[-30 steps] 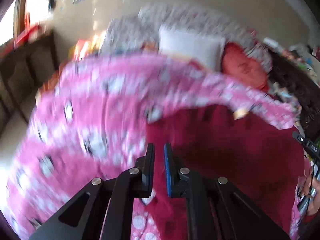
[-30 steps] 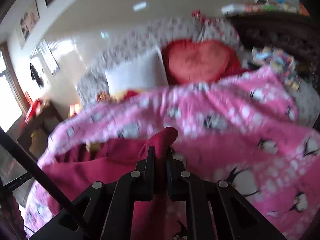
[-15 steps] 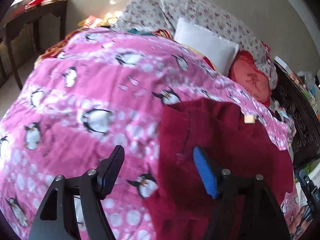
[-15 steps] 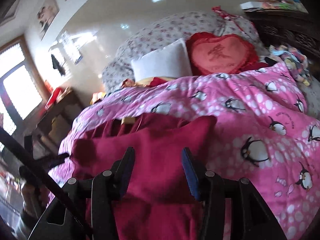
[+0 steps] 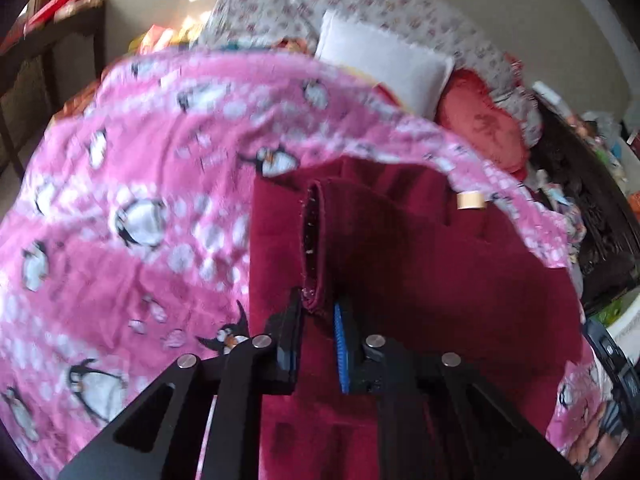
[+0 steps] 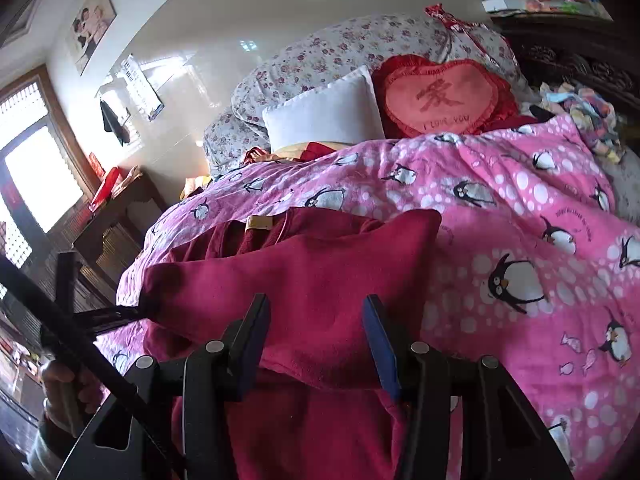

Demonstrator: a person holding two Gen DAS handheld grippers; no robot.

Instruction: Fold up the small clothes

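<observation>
A dark red garment (image 5: 400, 264) lies on the pink penguin blanket (image 5: 140, 208), partly folded, with a tan label (image 5: 471, 201) at its collar. My left gripper (image 5: 318, 320) is shut on the garment's left edge, a hem (image 5: 314, 240) that stands up between the pads. In the right wrist view the garment (image 6: 320, 276) lies folded over itself, its label (image 6: 259, 222) at the far side. My right gripper (image 6: 316, 340) is open, its jaws wide apart just over the garment's near part, holding nothing.
A white pillow (image 6: 324, 116), a red heart cushion (image 6: 444, 98) and floral bedding (image 6: 340, 56) lie at the head of the bed. A dark wooden table (image 6: 116, 216) stands at the left. A dark headboard (image 6: 580, 60) with clutter is at the right.
Both grippers let go of the garment half a second ago. My left gripper has since closed on the garment's left hem. My right gripper stays open over the fold.
</observation>
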